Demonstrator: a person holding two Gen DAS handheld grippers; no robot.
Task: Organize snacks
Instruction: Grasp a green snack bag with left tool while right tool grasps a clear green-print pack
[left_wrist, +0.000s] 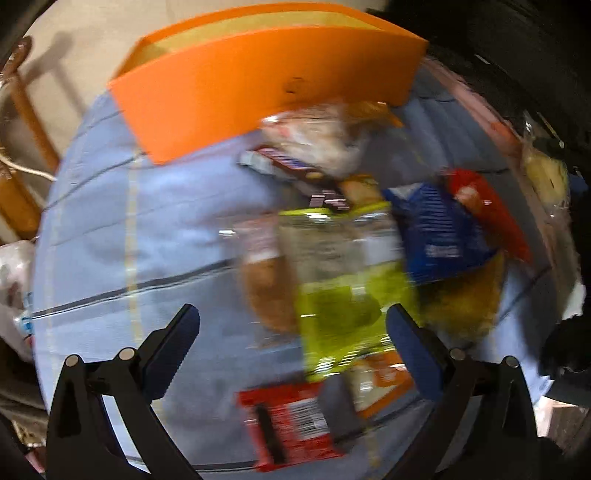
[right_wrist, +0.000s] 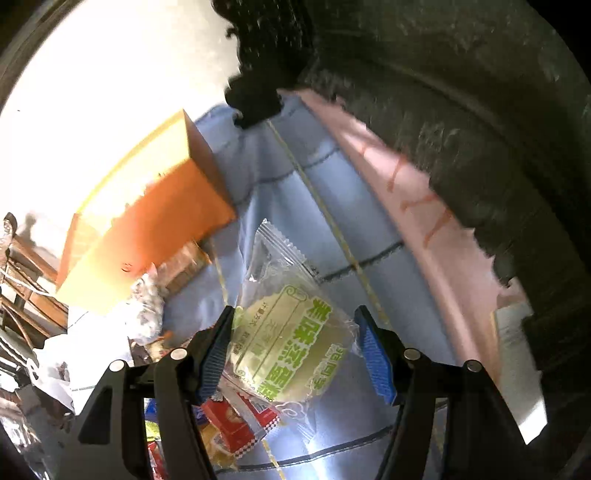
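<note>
Left wrist view: the left claw (left_wrist: 291, 332) is spread wide with nothing between its fingers, hovering over a pile of snack packets lying on a blue checked cloth (left_wrist: 147, 229). Between and just beyond the fingers lies a yellow-green packet (left_wrist: 340, 295), blurred by motion. A red packet (left_wrist: 291, 424) lies nearest the camera, a blue packet (left_wrist: 436, 232) and a red-orange packet (left_wrist: 487, 210) lie to the right, and a pale crinkled bag (left_wrist: 317, 140) lies farther off, touching the front wall of an orange box (left_wrist: 266, 88). The box stands open-topped at the far end of the cloth.

Right wrist view: the right claw (right_wrist: 295, 350) is partly open around a clear wrapper holding a round pale-green cake (right_wrist: 291, 347) with green printed characters. The left finger touches the wrapper's edge; whether the right finger presses it cannot be told. The wrapped cake is lifted above the cloth (right_wrist: 332, 206), with other packets visible beneath it, among them a red one (right_wrist: 236, 421). The orange box (right_wrist: 155, 229) lies to the upper left, apart from the cake. A pink strip (right_wrist: 406, 192) borders the cloth on the right.
</note>
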